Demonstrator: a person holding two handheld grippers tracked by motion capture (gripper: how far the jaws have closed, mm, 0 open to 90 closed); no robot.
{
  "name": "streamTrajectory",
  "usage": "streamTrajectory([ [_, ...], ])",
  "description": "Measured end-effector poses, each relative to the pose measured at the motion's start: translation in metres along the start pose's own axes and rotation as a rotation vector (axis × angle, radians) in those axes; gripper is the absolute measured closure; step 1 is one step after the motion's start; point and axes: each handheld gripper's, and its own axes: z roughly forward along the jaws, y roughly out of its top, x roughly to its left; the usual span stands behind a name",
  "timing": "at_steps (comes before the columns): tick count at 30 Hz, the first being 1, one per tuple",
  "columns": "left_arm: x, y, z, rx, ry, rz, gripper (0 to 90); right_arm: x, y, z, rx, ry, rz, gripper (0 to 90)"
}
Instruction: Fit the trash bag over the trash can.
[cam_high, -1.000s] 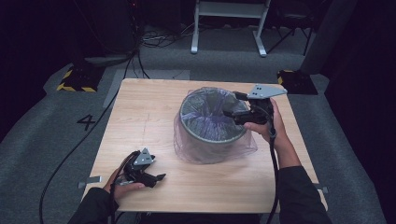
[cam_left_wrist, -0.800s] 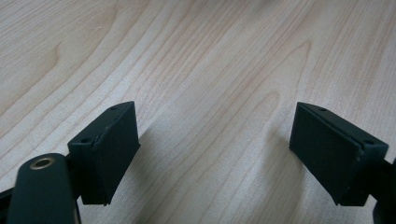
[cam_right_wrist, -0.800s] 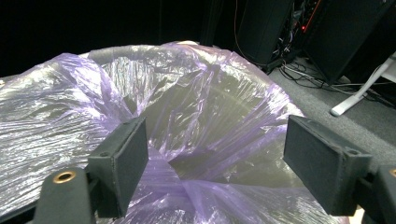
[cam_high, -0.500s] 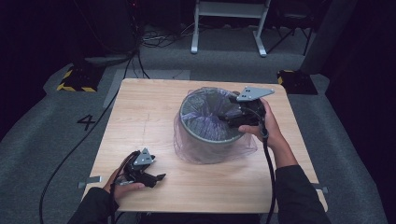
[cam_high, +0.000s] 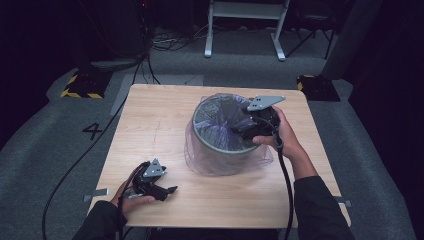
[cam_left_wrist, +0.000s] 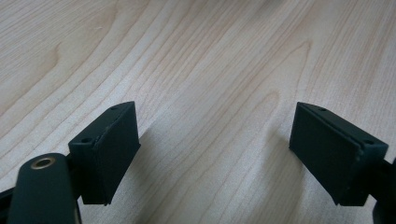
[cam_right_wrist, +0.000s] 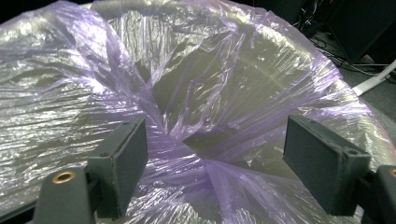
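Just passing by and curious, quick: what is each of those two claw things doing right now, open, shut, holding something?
Left gripper: open, holding nothing, low over the wooden table.
Right gripper: open, holding nothing, over the purple bag lining the bin.

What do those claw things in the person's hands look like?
Both are black. The left gripper and right gripper each have two flat, blocky jaws, a grey three-cornered plate on top, and a black cable trailing behind. The person wears dark sleeves.
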Motion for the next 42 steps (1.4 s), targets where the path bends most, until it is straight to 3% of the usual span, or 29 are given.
streamTrajectory([
  [7, 0.000, 0.000, 0.000, 0.000, 0.000, 0.000, 15.5, 0.001, 0.005, 0.005, 0.096, 0.005, -0.049, 21.9],
  [10, 0.000, 0.000, 0.000, 0.000, 0.000, 0.000, 15.5, 0.001, 0.008, 0.009, 0.169, 0.037, -0.055, 21.3],
  [19, 0.000, 0.000, 0.000, 0.000, 0.000, 0.000, 15.5, -0.002, 0.014, 0.019, 0.316, 0.080, -0.033, 21.7],
  [26, 0.000, 0.000, 0.000, 0.000, 0.000, 0.000, 15.5, 0.000, 0.017, 0.027, 0.409, 0.055, -0.034, 23.5],
  [30, 0.000, 0.000, 0.000, 0.001, -0.002, -0.001, 15.4, 0.001, 0.018, 0.029, 0.437, 0.044, -0.043, 24.2],
  [35, 0.000, 0.000, 0.000, 0.001, -0.002, -0.001, 15.4, 0.001, 0.018, 0.029, 0.443, 0.045, -0.033, 23.9],
  [42, 0.000, 0.000, 0.000, 0.002, -0.002, 0.001, 15.4, 0.003, 0.017, 0.028, 0.440, 0.029, -0.054, 22.8],
])
